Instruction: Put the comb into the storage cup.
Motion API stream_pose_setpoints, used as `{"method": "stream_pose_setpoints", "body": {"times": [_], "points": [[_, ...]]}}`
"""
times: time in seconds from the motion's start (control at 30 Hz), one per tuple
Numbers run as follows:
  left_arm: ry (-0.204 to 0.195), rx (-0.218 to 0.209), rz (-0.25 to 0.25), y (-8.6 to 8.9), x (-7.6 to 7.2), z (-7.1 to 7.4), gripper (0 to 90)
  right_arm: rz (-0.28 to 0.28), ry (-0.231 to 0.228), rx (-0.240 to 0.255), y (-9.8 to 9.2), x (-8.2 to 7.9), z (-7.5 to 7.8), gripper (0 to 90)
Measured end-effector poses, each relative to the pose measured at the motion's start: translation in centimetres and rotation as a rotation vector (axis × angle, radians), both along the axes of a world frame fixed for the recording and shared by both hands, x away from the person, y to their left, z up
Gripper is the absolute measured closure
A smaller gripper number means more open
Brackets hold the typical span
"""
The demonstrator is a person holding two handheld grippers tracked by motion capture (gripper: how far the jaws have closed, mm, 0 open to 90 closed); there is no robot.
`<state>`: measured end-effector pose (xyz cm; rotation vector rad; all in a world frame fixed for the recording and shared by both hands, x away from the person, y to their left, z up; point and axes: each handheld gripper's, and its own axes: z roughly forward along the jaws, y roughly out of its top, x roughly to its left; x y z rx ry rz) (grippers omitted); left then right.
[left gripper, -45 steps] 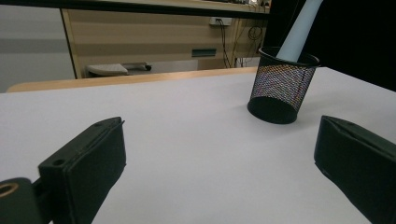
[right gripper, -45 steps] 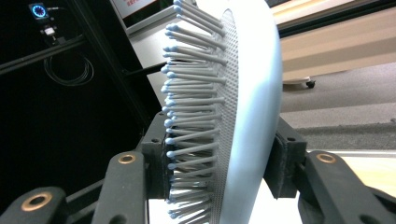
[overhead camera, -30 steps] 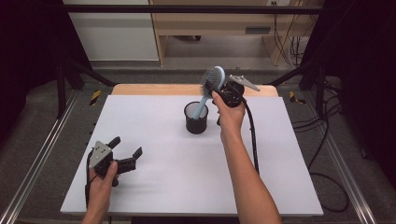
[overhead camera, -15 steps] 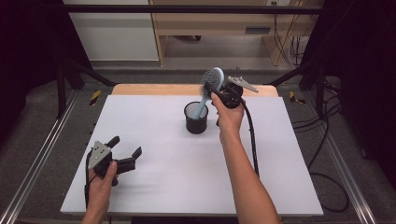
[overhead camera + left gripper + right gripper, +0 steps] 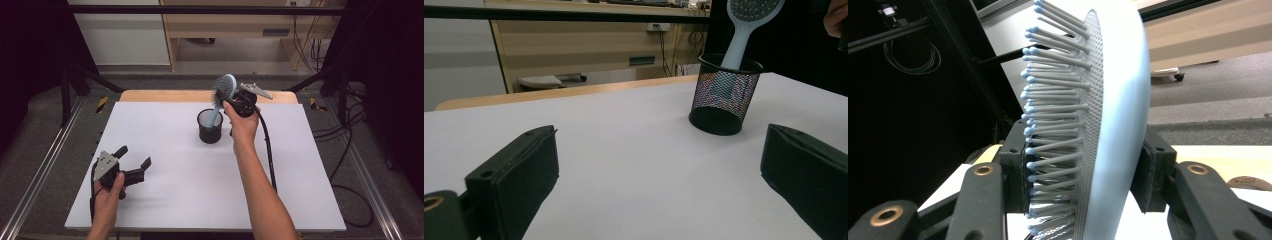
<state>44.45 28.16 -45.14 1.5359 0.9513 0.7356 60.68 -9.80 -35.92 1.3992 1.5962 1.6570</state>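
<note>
The right gripper (image 5: pixel 226 98) is squeezing the brush (image 5: pixel 225 86) by its head (handle pointing down into the cup (image 5: pixel 210 127)); the left gripper (image 5: pixel 134 163) is sitting open, far off.

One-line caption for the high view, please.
Right gripper clamps the head of a light blue hairbrush whose handle stands in a black mesh cup; left gripper rests open on the white table.

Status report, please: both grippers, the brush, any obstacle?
Right gripper shut on hairbrush head. Handle in mesh cup. Left gripper open, apart. No obstacle.
</note>
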Motion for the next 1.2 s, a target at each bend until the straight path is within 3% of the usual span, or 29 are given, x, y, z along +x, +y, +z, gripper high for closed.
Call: {"method": "stream_pose_setpoints", "body": {"times": [1.2], "points": [[-0.001,0.009,-0.003,0.0,0.0,0.0,2.2,-0.008,0.052,0.003,0.4,0.5,-2.5,51.1]]}}
